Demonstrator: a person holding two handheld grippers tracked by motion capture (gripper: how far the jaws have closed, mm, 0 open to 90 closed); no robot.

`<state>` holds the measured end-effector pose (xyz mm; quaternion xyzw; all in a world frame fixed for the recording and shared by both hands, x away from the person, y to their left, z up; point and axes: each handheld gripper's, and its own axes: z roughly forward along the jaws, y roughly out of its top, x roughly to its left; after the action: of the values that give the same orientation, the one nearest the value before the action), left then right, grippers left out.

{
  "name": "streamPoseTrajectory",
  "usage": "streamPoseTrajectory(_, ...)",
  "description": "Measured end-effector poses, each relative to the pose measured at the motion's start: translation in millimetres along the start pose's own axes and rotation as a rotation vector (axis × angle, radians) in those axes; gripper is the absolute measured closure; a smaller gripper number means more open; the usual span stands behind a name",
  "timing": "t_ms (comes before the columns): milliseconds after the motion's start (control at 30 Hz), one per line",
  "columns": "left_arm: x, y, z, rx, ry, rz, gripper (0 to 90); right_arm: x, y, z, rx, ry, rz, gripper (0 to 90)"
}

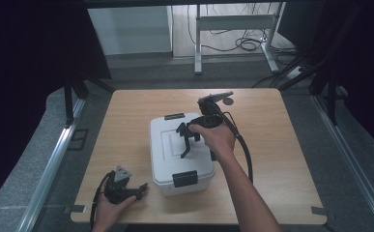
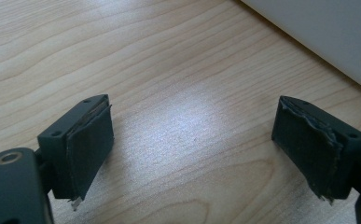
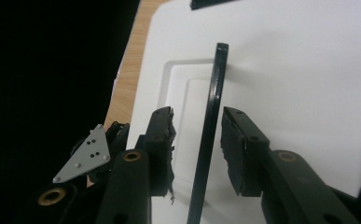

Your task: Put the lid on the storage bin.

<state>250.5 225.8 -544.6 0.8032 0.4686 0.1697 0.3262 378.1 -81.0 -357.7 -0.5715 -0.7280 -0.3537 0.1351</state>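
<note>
Your left tongs (image 1: 138, 187) rest low at the near left corner of the wooden counter (image 1: 126, 125), just beside the front left corner of the white storage box (image 1: 163, 145). In the left gripper view those tongs (image 2: 192, 140) stand wide, with bare wood grain between the two worn pads (image 2: 92, 140) and nothing held; a pale wall of the box (image 2: 327, 37) crosses the upper right corner of that view, apart from the pads.

The box sits near the middle of the counter with its lid on. A black latch (image 1: 184, 178) shows on its near side and another black latch (image 1: 174, 116) on its far side.

Your right hand (image 1: 218, 137) holds the right tongs (image 1: 184, 140) over the lid, pointing down at it. In the right gripper view the right tongs (image 3: 197, 149) straddle a thin black handle (image 3: 211, 126) that stands up on edge from the recessed panel of the white lid (image 3: 308, 93). The jaws are part way open, with a visible gap on each side of the handle, so the pads (image 3: 232, 149) are not pressing it. Low at the left of that view, your left gripper's grey three-cornered plate (image 3: 82, 156) shows past the lid's edge, and the far latch (image 3: 211, 3) is a dark strip at the top.
</note>
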Motion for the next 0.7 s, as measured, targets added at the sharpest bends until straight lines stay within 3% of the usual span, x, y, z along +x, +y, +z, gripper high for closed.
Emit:
streamPoseTrajectory(167, 0.0, 0.0, 0.0, 0.000, -0.001, 0.000, 12.5, -1.7, -2.5, -4.8, -0.023, 0.006, -0.043, 57.3)
streamPoseTrajectory(233, 0.1, 0.1, 0.1, 0.000, -0.001, 0.001, 12.4, -4.2, -4.4, -8.4, -0.043, -0.005, -0.084, 53.8)
streamPoseTrajectory(700, 0.1, 0.3, 0.3, 0.000, -0.002, 0.003, 12.4, -26.7, -14.6, -27.8, -0.111, 0.037, -0.124, 50.0)
